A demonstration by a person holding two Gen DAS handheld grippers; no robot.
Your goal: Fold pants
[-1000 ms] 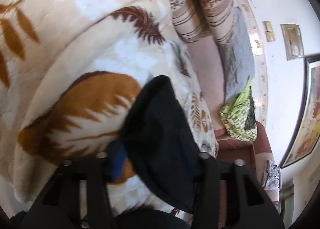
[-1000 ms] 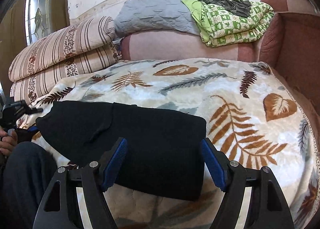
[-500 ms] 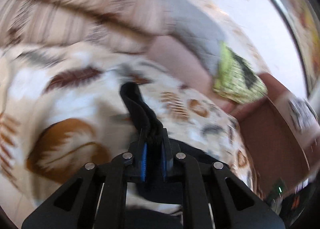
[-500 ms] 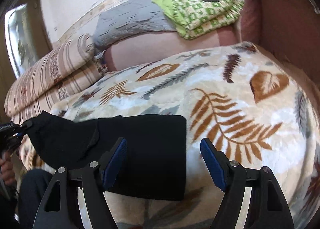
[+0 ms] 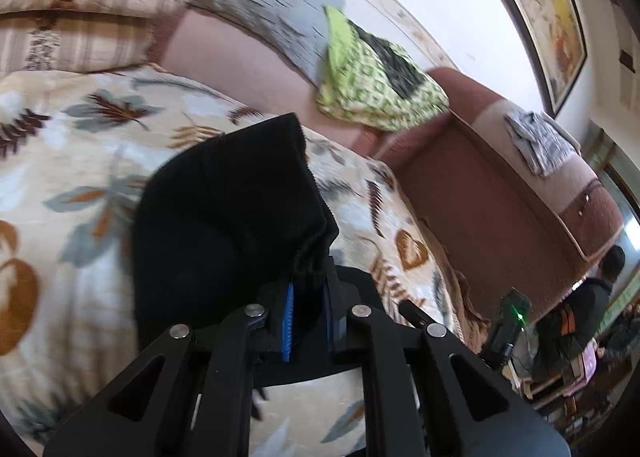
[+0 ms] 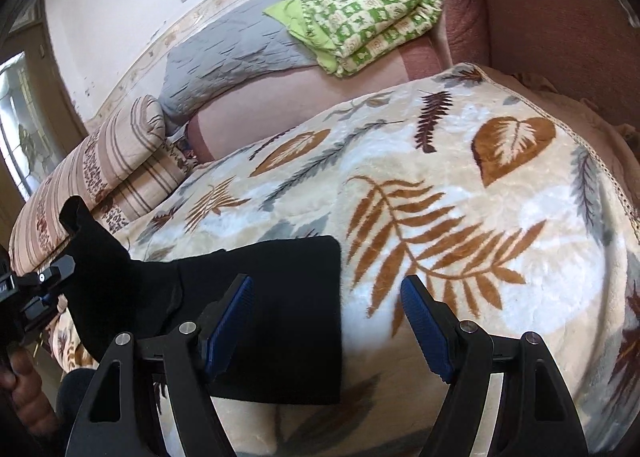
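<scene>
In the lower middle of the left wrist view, the left gripper (image 5: 308, 317) is pinching a bunched, ribbed edge of the black pants (image 5: 232, 225) between its blue pads, jaws pressed together on the fabric. That end of the garment is rising off the leaf-patterned blanket (image 5: 60, 161) and drooping over the fingers. In the right wrist view the same gripper is showing at the far left edge, with the raised corner standing above it.

At the bottom centre of the right wrist view, the right gripper (image 6: 326, 325) is hovering with its jaws spread wide and nothing between them. Its left blue pad is sitting in front of the flat, squared part of the pants, which is lying in the lower left of that frame; the right pad is over bare blanket.

The cloth is looking soft, light and limp, likely a knit: it is sagging wherever it is not supported, so a single pinch will probably let the rest trail and wrinkle. The sensible holds seem to be the thicker hemmed or ribbed edges and the corners, where the layers are giving the pads something to bite. The plush blanket may be dragging at it.
</scene>
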